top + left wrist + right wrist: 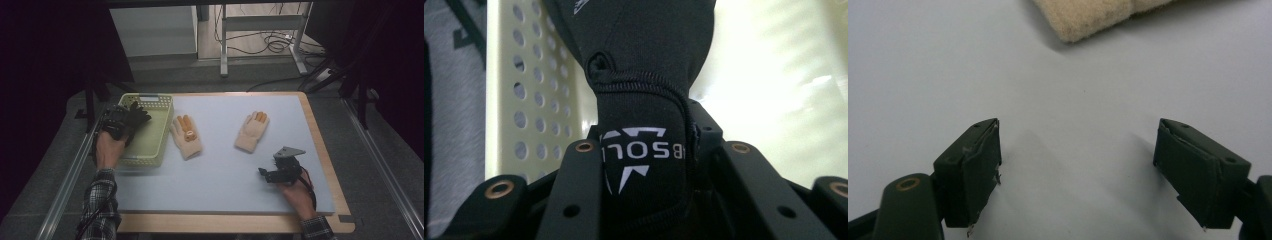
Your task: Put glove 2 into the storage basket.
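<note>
My left gripper (pixel 125 122) is shut on a black glove (pixel 136 116) and holds it over the left side of the pale green basket (pixel 155 131). In the left gripper view the black glove (pixel 644 115), with white lettering on its cuff, hangs pinched between the jaws above the basket's perforated wall (pixel 531 95). Two cream gloves with orange fingertips lie flat on the mat, one (pixel 186 136) just right of the basket, the other (pixel 251 131) farther right. My right gripper (pixel 264 173) stands open near the mat's front right, its jaws wide apart, the cream glove's cuff (pixel 1088 17) just ahead.
A light blue mat (pixel 225 165) covers the wooden table. A metal rail (pixel 65 185) runs along the left side and another along the right. Behind the table stand a white cabinet (pixel 152 30) and a frame with cables on the floor.
</note>
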Demonstrator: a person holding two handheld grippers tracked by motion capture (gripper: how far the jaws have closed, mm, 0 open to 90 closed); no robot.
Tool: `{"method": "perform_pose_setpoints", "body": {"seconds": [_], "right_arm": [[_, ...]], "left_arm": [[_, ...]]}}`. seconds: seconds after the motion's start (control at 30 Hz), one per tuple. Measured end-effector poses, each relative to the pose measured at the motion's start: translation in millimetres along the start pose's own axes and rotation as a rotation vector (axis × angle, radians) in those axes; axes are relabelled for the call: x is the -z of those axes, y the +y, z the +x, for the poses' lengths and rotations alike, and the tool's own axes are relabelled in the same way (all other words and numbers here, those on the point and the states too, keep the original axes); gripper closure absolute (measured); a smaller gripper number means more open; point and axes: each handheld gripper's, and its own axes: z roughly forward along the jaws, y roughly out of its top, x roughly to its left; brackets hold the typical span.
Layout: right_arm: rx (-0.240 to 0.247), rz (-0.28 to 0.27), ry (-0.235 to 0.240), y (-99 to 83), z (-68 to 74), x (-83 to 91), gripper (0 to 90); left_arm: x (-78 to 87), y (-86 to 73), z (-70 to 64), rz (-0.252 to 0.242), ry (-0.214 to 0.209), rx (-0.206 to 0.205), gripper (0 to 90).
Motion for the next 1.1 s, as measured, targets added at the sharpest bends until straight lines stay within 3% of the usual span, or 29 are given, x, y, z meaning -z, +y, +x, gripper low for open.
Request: {"method": "perform_pose_setpoints", "body": {"seconds": [0.27, 0.37, 0.43, 0.5, 0.53, 0.6, 0.8, 0.87, 1.1], "right_arm": [[-0.001, -0.002, 0.0, -0.1, 0.1, -0.2, 18.8], [-0.001, -0.002, 0.0, -0.1, 0.1, -0.1, 18.8], [-0.001, -0.002, 0.0, -0.1, 0.1, -0.2, 18.8], [-0.001, -0.002, 0.0, -0.1, 0.0, -0.2, 18.8], [-0.001, -0.002, 0.0, -0.1, 0.1, -0.2, 18.8], [-0.001, -0.002, 0.0, -0.1, 0.1, -0.2, 18.8], [-0.001, -0.002, 0.0, -0.1, 0.1, -0.2, 18.8], [0.0, 0.0, 0.0, 0.0, 0.0, 0.0, 18.8], [0.0, 0.0, 0.0, 0.0, 0.0, 0.0, 18.8]], "left_arm": [[-15.3, 7.0, -1.2, 0.098, 0.031, -0.052, 63.3], [-16.8, 6.8, 1.1, 0.105, 0.03, -0.063, 53.4], [-16.8, 5.3, 3.6, 0.101, 0.003, -0.054, 39.1], [-15.1, 3.4, 6.0, 0.101, -0.03, -0.047, 30.5], [-13.5, 2.5, 6.5, 0.094, -0.043, -0.044, 24.0], [-8.8, 0.9, 6.7, 0.074, -0.073, -0.042, 20.8], [10.9, -3.0, 6.9, -0.022, -0.137, -0.032, 14.5], [18.5, -4.7, 8.0, -0.074, -0.175, -0.014, 11.8], [24.1, -11.2, 3.2, -0.152, -0.24, -0.017, 7.6]]}}
